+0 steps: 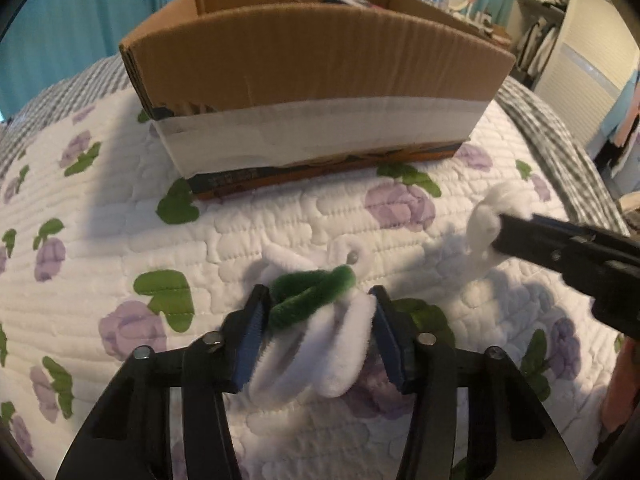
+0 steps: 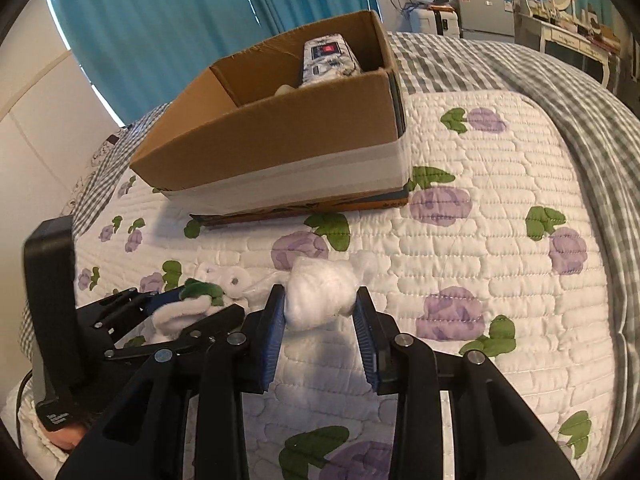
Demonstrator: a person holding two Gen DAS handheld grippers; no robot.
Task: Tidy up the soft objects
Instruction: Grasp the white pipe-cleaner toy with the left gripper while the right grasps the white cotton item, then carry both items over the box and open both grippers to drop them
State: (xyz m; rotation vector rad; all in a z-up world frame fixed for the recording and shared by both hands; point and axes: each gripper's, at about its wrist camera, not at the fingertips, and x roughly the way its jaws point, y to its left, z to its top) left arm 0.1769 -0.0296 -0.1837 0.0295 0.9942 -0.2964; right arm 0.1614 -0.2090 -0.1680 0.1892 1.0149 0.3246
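The left tongs squeeze a bunch of fuzzy white and green wires. The right tongs squeeze a cotton ball. The open box sits on the bed, straight ahead of both.

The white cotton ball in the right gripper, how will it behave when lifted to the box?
The cotton ball probably weighs almost nothing. It looks squashed between the right gripper pads, so it should deform rather than slip. Loose wisps trail from it and may snag on the quilt.
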